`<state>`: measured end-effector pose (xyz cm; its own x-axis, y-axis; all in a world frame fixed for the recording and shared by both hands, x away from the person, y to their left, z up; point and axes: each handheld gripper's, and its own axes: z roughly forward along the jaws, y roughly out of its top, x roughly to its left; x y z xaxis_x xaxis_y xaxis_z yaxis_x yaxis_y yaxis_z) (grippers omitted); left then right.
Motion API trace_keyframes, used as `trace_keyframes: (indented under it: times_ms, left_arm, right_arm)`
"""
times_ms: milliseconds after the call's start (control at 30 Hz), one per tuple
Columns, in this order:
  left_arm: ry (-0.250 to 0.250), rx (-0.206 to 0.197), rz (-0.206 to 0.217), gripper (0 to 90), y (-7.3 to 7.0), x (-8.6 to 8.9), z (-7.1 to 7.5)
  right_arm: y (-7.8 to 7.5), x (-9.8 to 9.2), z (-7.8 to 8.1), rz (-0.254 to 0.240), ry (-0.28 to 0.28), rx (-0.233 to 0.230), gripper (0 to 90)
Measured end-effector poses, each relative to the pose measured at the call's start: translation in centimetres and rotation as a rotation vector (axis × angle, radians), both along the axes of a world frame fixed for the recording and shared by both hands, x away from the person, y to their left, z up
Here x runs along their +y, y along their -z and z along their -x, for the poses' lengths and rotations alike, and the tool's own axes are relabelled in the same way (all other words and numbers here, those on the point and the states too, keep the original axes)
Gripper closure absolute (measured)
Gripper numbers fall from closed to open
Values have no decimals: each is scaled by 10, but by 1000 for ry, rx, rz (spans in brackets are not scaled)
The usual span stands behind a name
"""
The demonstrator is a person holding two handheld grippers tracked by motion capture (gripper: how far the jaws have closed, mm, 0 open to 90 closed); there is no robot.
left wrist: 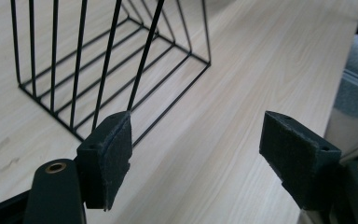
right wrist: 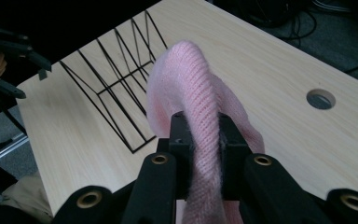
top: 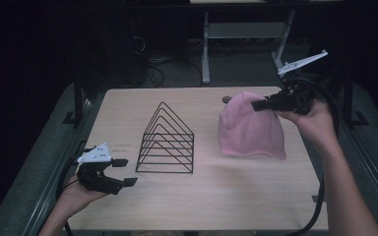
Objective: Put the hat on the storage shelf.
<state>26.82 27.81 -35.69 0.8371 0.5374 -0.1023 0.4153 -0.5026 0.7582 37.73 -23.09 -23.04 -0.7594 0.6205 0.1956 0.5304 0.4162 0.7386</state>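
black wire file rack [top: 166, 140] with triangular dividers standing on the pale wooden worktop [top: 202, 196], slots bare. soft pink knitted hat [top: 250, 129] to its right, well apart, pinched at the crown by the right gripper [top: 262, 104], hem hanging at the worktop surface. from the right gripper view, a ridge of pink knit [right wrist: 200, 116] squeezed between the closed pads, plus a round cable hole [right wrist: 320, 99] in the worktop, half hidden behind the hat from above. left gripper [top: 125, 172] near the front left corner, spread wide and holding nothing; its own view close on the rack's lower wires [left wrist: 121, 70].
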Motion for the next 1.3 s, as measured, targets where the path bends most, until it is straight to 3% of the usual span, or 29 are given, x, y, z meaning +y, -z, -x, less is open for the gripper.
trace_keyframes:
  times_ms: [300, 600, 667, 933, 1300]
  left_arm:
    - [52, -25, -2, 255, -31, -7, -6]
    - [110, -24, 33, 250, -52, -19, -12]
    - [116, -37, 14, 250, -58, -23, -13]
    - [158, -67, 18, 250, -82, -38, -21]
    - [178, -51, 60, 252, -99, -53, -40]
  right_arm:
    - [-25, 23, 6, -8, -67, -24, 791]
    - [-53, 49, 11, -18, -125, -60, 791]
    - [-59, 56, 12, -15, -137, -66, 791]
    - [-82, 81, 15, -31, -194, -110, 790]
    - [-104, 117, 18, -39, -274, -141, 789]
